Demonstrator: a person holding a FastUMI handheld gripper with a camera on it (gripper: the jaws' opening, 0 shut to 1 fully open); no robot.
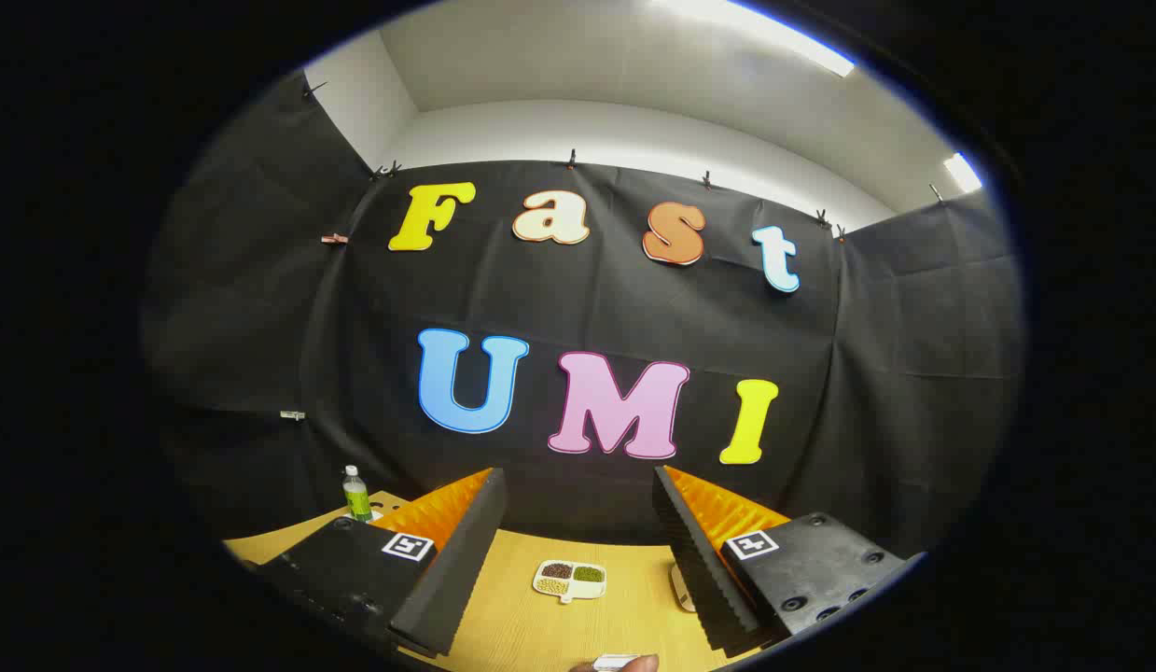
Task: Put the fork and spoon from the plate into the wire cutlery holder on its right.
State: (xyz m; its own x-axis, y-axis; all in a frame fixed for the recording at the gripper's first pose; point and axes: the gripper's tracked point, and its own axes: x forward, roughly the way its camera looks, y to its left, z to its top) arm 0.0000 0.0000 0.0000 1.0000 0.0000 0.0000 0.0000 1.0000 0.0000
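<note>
My gripper (578, 569) is open and held high, tilted up toward the booth's back wall. Nothing sits between its fingers (447, 579). Past the fingers lies the wooden table (512, 616). A small pale object (680, 586) peeks out beside the right finger; I cannot tell what it is.
A small white divided dish (569, 579) with dark, green and tan fillings rests on the table ahead, between the fingers. A green-labelled bottle (356, 494) stands at the far left of the table. A person's fingertip holding something white (619, 663) shows near the table's front edge.
</note>
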